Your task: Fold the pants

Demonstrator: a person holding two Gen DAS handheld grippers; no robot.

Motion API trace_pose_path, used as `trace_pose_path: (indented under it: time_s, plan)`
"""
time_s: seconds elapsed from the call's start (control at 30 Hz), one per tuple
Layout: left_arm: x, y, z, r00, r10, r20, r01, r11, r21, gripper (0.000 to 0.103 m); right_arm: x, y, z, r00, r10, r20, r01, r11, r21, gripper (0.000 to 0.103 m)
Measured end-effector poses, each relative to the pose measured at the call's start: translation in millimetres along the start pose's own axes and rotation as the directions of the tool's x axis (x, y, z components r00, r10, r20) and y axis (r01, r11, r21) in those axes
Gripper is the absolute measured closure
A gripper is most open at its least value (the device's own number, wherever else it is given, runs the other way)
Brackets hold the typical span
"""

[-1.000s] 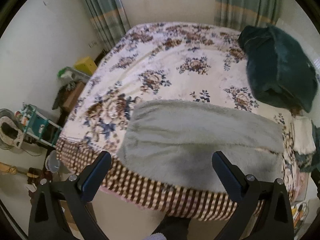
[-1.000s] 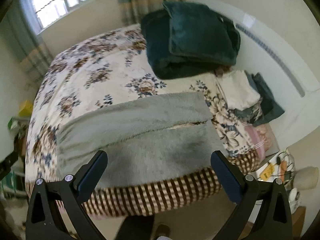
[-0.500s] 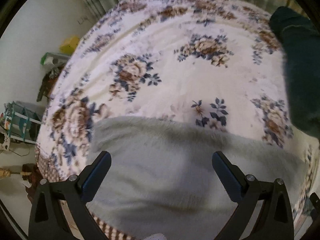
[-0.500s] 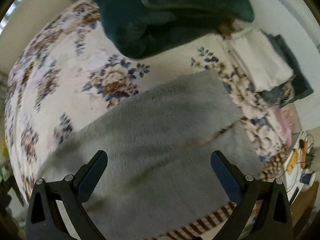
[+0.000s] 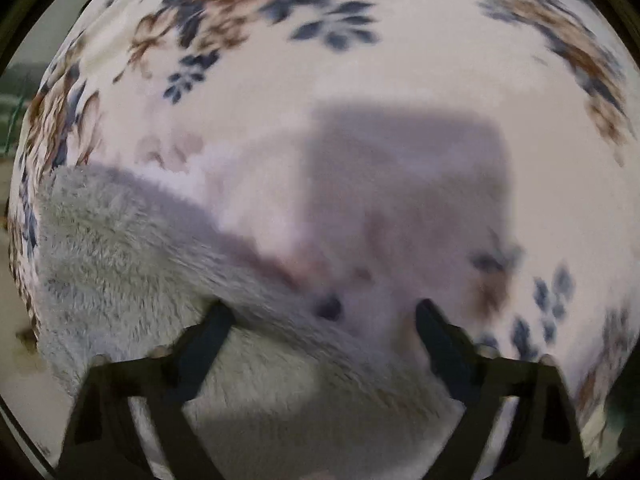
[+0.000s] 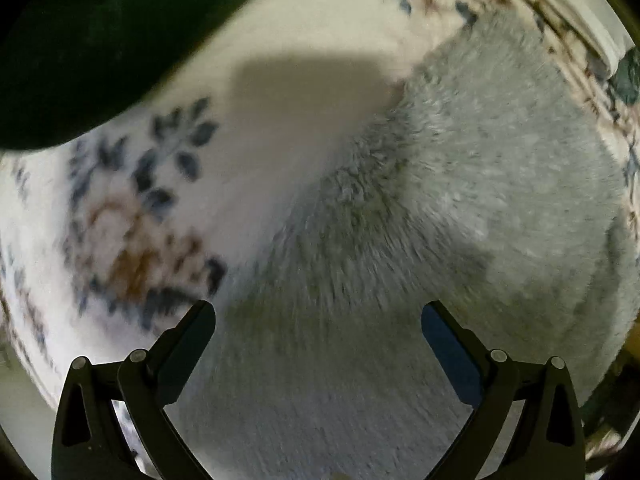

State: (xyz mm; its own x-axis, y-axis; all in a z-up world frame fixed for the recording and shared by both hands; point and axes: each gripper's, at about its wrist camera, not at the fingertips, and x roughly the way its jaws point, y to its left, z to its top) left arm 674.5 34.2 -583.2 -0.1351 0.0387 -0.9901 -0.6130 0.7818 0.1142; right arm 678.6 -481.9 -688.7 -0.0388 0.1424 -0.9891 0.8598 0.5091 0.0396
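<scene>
The grey fleece pants (image 5: 132, 264) lie flat on the floral bedspread (image 5: 360, 80). In the left wrist view my left gripper (image 5: 320, 312) is open, very close above the pants' far edge near their left end. In the right wrist view the pants (image 6: 460, 200) fill the right and lower part. My right gripper (image 6: 318, 312) is open, low over the pants' far edge near their right end. Both views are blurred by motion.
A dark green folded blanket (image 6: 80, 40) lies on the bed just beyond the right gripper, at the upper left of its view. The bedspread (image 6: 100, 220) shows left of the pants. The bed's checked border (image 6: 572, 40) runs at the upper right.
Both grippers have dropped from well above the bed's foot to just over the far edge of the pants. Both have stayed open.
</scene>
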Motion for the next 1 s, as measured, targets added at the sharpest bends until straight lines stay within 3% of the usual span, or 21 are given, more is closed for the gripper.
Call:
trace_pose_path:
  time_s: [0.07,0.1,0.13,0.17,0.2,0.23,0.27,0.4,0.6,0.67,0.77,0.9,1.0]
  plan:
    - [3,7,0,1.000,0.005,0.014,-0.005,1.000,-0.024,0.047,18,-1,4,1.000,-0.021,-0.011,0.021,0.999,0.038,0.007]
    - [1,9,-2,1.000,0.005,0.027,-0.004,1.000,-0.025,0.062,21,-3,4,1.000,-0.016,-0.006,0.016,0.999,0.051,0.010]
    - [-5,12,-7,0.999,0.001,0.051,0.000,1.000,-0.017,0.080,22,-3,2,1.000,-0.015,0.008,0.014,0.998,0.054,0.022]
    - [-14,16,-13,0.996,0.007,0.086,-0.007,1.000,-0.001,0.089,20,-3,0,1.000,-0.016,0.027,0.015,0.999,0.046,0.040]
    - [-23,20,-20,0.993,-0.010,0.116,0.009,1.000,0.011,0.095,18,-4,-3,0.999,-0.015,0.042,0.014,0.999,0.036,0.051]
    - [-30,25,-26,0.991,-0.034,0.133,0.032,0.999,0.018,0.097,11,-4,-7,0.998,-0.012,0.063,0.011,1.000,0.020,0.074]
    - [-39,32,-34,0.986,-0.059,0.156,0.056,0.998,0.026,0.098,4,-5,-13,0.997,0.001,0.081,-0.001,1.000,0.003,0.089]
    - [-86,65,-74,0.961,-0.153,0.230,0.144,0.988,0.053,0.099,-26,-18,-39,0.991,0.069,0.119,-0.063,0.997,-0.052,0.092]
    - [-164,155,-166,0.896,-0.303,0.325,0.304,0.951,0.048,0.100,-89,-61,-90,0.971,0.185,0.150,-0.163,0.975,-0.151,0.092]
    - [-172,179,-185,0.877,-0.333,0.345,0.336,0.940,0.054,0.100,-113,-92,-109,0.964,0.219,0.151,-0.192,0.966,-0.174,0.093]
    - [-175,206,-219,0.864,-0.354,0.359,0.356,0.932,0.063,0.100,-148,-159,-123,0.957,0.253,0.145,-0.220,0.953,-0.207,0.093]
    - [-159,251,-276,0.882,-0.325,0.341,0.332,0.942,0.039,0.100,-154,-230,-163,0.969,0.218,0.120,-0.183,0.950,-0.252,0.092]
    - [-118,274,-303,0.917,-0.269,0.295,0.282,0.959,-0.001,0.100,-133,-267,-182,0.984,0.156,0.092,-0.126,0.954,-0.271,0.092]
